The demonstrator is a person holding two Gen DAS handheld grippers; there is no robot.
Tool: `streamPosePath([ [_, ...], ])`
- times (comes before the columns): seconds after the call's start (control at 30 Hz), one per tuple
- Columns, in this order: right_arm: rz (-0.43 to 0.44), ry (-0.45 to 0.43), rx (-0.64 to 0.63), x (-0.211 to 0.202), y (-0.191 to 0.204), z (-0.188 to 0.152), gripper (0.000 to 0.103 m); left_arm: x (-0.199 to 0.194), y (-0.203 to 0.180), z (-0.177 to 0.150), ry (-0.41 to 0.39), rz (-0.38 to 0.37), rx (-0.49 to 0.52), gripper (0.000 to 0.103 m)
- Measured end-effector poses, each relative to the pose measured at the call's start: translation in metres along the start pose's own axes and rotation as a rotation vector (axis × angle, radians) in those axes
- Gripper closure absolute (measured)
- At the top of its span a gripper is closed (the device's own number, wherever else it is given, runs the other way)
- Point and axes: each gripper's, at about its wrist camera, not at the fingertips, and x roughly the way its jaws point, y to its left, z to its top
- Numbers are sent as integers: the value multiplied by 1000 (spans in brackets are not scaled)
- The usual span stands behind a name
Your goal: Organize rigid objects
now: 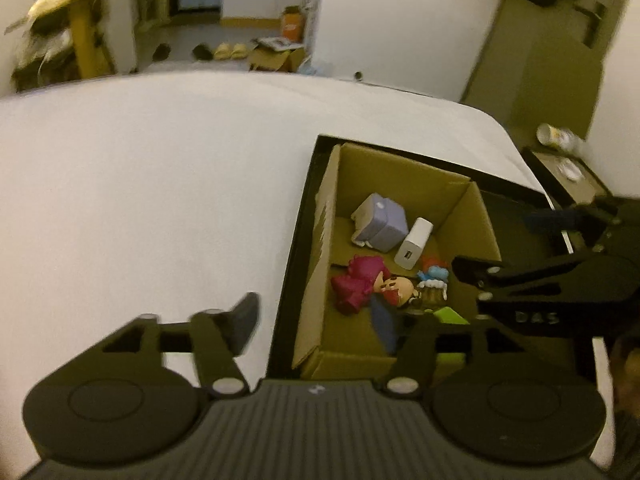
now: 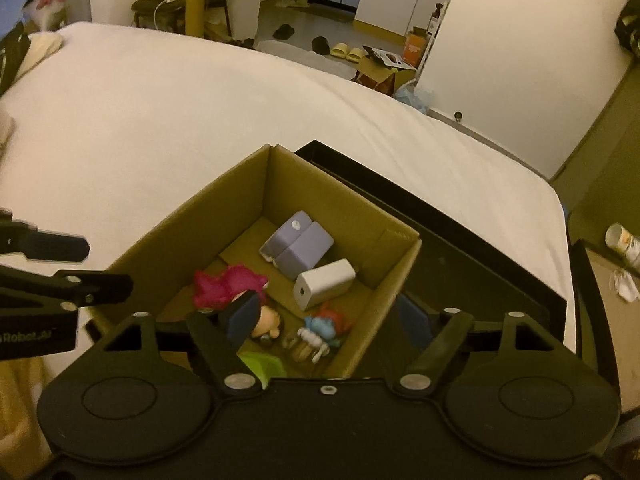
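Left claw: mine, jaws apart, nothing between.
Right claw: mine, apart, empty.
Cardboard box: below my claws, toys inside.
Green piece: half hidden.

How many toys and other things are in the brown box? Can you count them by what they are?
Toy figures: 2, the pink-haired doll and the small blue and red figure
Purple blocky gadgets: 1
White chargers: 1
Green things: 1, half hidden behind the tongs
Total: 5 in the cardboard box
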Motion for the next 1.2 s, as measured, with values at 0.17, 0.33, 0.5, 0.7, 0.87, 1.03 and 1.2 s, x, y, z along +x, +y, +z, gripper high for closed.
streamPosePath([
  [0.17, -7, -8, 49, -21, -9, -8, 4, -18, -7, 3, -23, -17, 38, 8],
  [0.33, -2, -21, 86, -44, -22, -19, 0, -32, -14, 4, -43, -22, 52, 1],
  [0.5, 2, -19, 174, -63, -41, -32, 0, -44, -24, 0, -51, -31, 103, 0],
  [0.7, -8, -53, 259, -90, -57, -48, 0, -64, -30, 0, -69, -54, 114, 0],
  [0.87, -10, -72, 301, -109, -63, -57, 0, -80, -37, 4, -89, -71, 145, 0],
  [1.03, 23, -103, 361, -126, -68, -65, 0, -96, -43, 4, -119, -41, 170, 0],
  [1.2, 6, -114, 385, -139, -71, -74, 0, -112, -47, 4, -134, -50, 181, 0],
])
